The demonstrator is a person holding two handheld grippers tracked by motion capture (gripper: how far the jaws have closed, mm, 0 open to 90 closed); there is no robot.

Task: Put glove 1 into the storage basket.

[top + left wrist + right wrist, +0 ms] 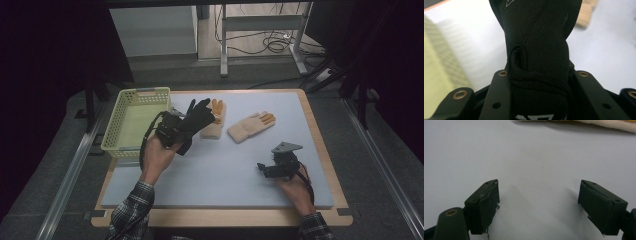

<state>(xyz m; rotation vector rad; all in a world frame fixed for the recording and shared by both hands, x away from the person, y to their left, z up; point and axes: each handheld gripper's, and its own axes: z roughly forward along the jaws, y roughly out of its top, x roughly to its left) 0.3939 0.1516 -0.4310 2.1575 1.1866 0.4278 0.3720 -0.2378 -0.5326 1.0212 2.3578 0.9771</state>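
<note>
Black stretch-knit glove (196,119) hangs limp from my left gripper (172,131), pinched at the cuff, raised beside the basket (112,132). I judge it light and floppy; the ribbed cuff grips best. My right gripper (272,167) rests spread, empty.

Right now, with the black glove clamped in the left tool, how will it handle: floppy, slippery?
Likely floppy: the black glove is stitched fabric, bunched where the left tool pinches its ribbed cuff. Probably light, since that one pinch holds it off the mat. Slip seems unlikely: the ribbed knit should grip.
</note>
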